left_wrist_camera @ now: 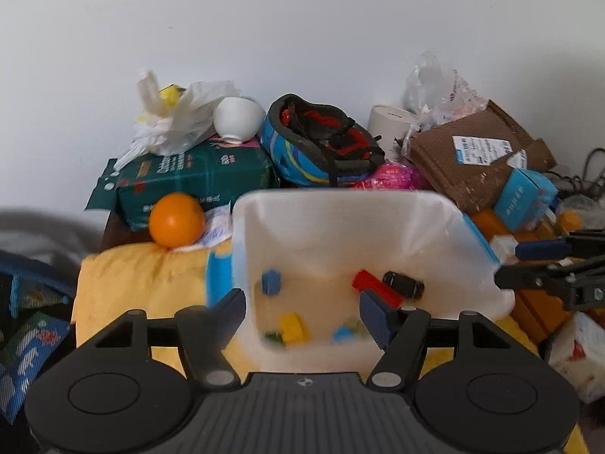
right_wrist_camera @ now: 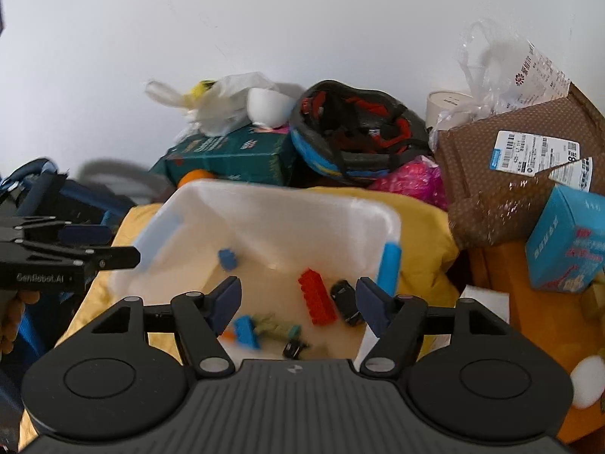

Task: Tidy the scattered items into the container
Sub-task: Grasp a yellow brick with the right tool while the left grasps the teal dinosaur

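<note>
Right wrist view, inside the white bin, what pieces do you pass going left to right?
Small blue block → light blue brick → red brick → black toy car, all lying on the floor of the bin.

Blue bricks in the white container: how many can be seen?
2. One blue brick lies alone near the back wall of the white container. The other blue brick lies at the front, beside the green pieces. The right gripper may hide more.
</note>
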The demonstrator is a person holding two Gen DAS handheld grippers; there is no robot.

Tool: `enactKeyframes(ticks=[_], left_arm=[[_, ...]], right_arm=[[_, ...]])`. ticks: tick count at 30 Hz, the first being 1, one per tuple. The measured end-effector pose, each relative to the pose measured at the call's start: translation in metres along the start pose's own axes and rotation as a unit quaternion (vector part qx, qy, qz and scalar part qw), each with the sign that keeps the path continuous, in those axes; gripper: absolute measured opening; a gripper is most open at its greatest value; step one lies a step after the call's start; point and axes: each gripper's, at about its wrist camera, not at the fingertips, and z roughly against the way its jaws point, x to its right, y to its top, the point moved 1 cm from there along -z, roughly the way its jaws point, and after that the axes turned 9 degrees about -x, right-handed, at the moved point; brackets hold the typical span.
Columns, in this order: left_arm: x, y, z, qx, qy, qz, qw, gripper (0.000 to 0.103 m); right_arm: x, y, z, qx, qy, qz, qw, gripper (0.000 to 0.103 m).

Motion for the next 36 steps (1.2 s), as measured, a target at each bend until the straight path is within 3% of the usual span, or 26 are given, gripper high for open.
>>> enactKeyframes(ticks=[5,10,14,16,17,18,19,25,27,32,36], left_arm=[[-0.014,-0.075,0.009,-0.012,0.013,0.024,0.9996,0.07],[-0.007,-0.146,0.011,-0.024,0.022,0.028,0.9991,0.07],[0.0,-0.178,0.008,-0.049,0.018,0.04,0.9979,0.07],[0.005,-0.188,0.008,-0.056,0.011,0.035,0.9978,0.07],[0.008,-0.191,0.007,-0.059,0.009,0.025,0.9979,0.07],[0.012,-0.193,0.007,-0.061,0.008,0.018,0.998,0.07],[0.015,-0.195,0.007,-0.062,0.005,0.014,0.9979,0.07],[0.045,-0.195,-0.005,-0.056,-0.02,-0.026,0.9979,0.068],[0.055,-0.191,-0.016,-0.061,-0.024,-0.044,0.9969,0.055],[0.075,-0.181,-0.045,-0.077,-0.032,-0.071,0.994,0.054],[0.079,-0.175,-0.054,-0.08,-0.043,-0.071,0.9934,0.048]], right_arm=[[-0.03,-0.076,0.008,-0.004,0.033,0.024,0.999,0.07],[-0.062,-0.158,-0.006,-0.043,0.049,0.031,0.997,0.07],[-0.093,-0.202,-0.026,-0.085,0.064,0.06,0.993,0.068],[-0.105,-0.211,-0.033,-0.09,0.065,0.077,0.991,0.065],[-0.109,-0.213,-0.038,-0.095,0.067,0.08,0.99,0.057],[-0.112,-0.215,-0.042,-0.1,0.068,0.084,0.989,0.041],[-0.114,-0.215,-0.049,-0.111,0.069,0.092,0.987,0.039],[-0.099,-0.216,-0.045,-0.098,0.061,0.076,0.99,0.039],[-0.081,-0.215,-0.038,-0.092,0.051,0.043,0.993,0.039],[-0.048,-0.211,-0.019,-0.081,0.029,0.002,0.996,0.039],[-0.034,-0.21,-0.01,-0.074,0.022,-0.017,0.997,0.039]])
